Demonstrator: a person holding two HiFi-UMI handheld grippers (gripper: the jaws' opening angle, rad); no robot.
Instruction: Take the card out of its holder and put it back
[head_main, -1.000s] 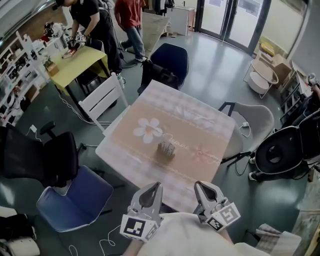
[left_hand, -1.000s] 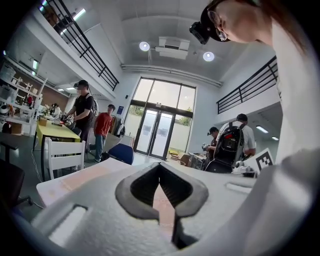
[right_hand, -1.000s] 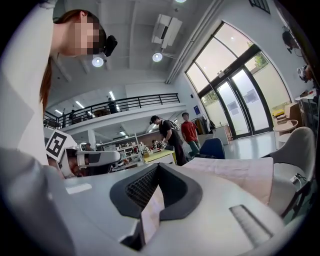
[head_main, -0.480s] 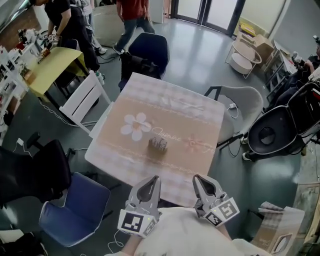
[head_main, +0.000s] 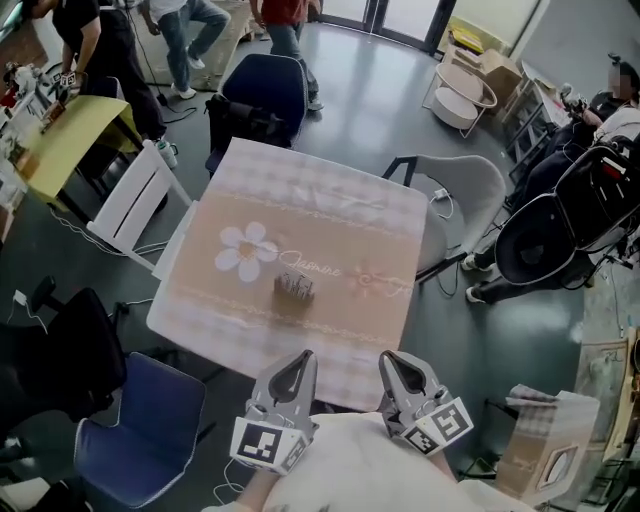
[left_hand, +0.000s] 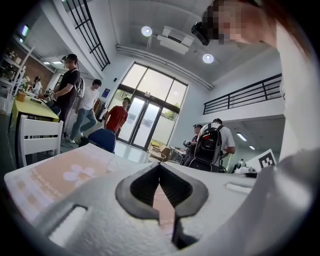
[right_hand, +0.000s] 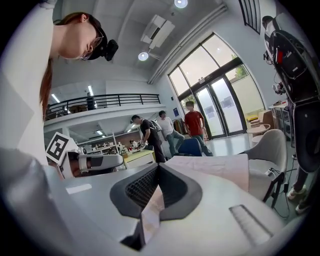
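I think the job has not started yet; the card holder (head_main: 294, 287) stands in the middle of the counter (head_main: 300, 185), and both claws hang at the near edge, well apart from it. The left claw (head_main: 298, 358) is pressed together with nothing in it; the right claw (head_main: 391, 360) is pressed together too, and empty. The card is too small to pick out; it is likely inside the holder. Next, one claw needs to reach out over the cloth, spread its tips and pinch the top of the card; the other may need to keep the holder from tipping. A white flower (head_main: 243, 250) is printed on the cloth; the curly word (head_main: 312, 268) beside it looks like "Jasmine"; the marker squares (head_main: 262, 446) on the claws show black and white shapes, no letters.
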